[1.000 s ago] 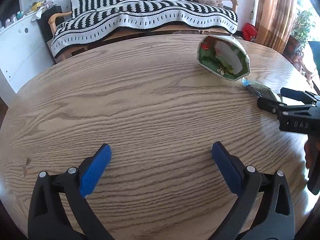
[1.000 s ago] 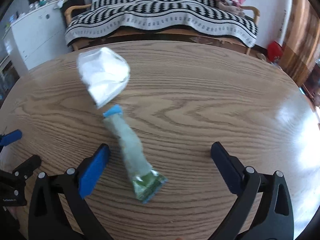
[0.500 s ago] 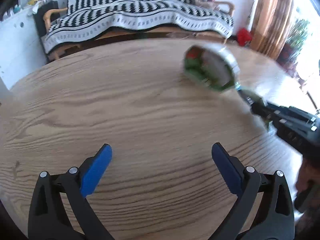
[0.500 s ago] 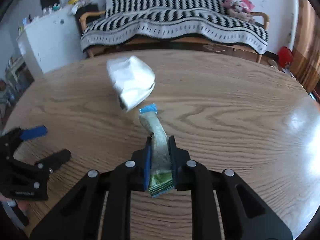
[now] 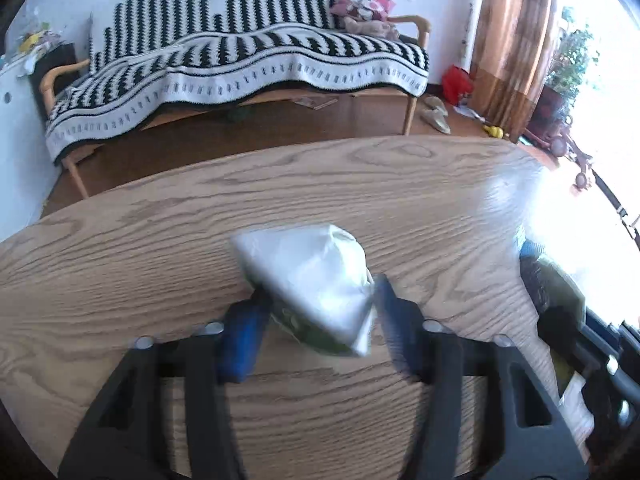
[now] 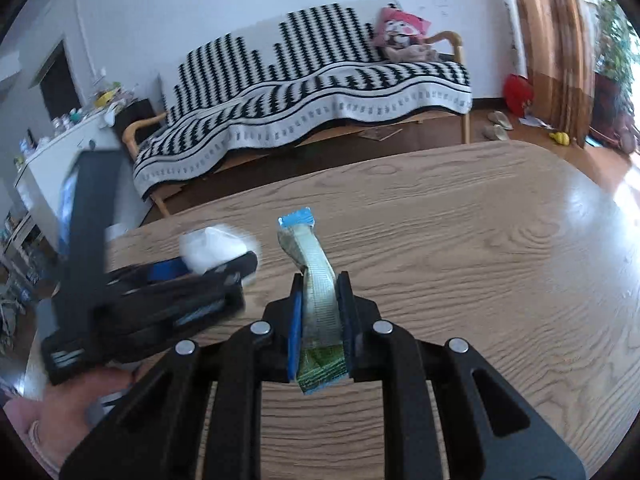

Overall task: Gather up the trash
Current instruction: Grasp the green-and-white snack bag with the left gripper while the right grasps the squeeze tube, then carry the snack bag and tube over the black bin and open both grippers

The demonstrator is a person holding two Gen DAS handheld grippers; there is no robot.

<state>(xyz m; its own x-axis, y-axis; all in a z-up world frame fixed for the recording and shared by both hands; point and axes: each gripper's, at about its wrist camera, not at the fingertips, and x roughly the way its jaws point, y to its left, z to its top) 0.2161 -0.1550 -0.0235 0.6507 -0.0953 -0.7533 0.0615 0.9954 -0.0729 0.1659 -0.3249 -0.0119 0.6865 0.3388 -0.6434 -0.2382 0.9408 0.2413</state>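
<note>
Crumpled white wrapper point(image 5: 316, 276) on the worktop point(image 5: 160, 248), now between the blue pads of the left hand-held gripper point(image 5: 316, 320); a second ago that gripper was spread wide over bare wood. Its jaws are closing on the wrapper; the blur hides whether the pads touch it. Long green sachet point(image 6: 318, 292) pinched in the right hand-held gripper point(image 6: 319, 320), blue-capped end sticking forward above the worktop; a second ago it lay flat between spread jaws. Striped sofa point(image 6: 304, 100) behind.
</note>
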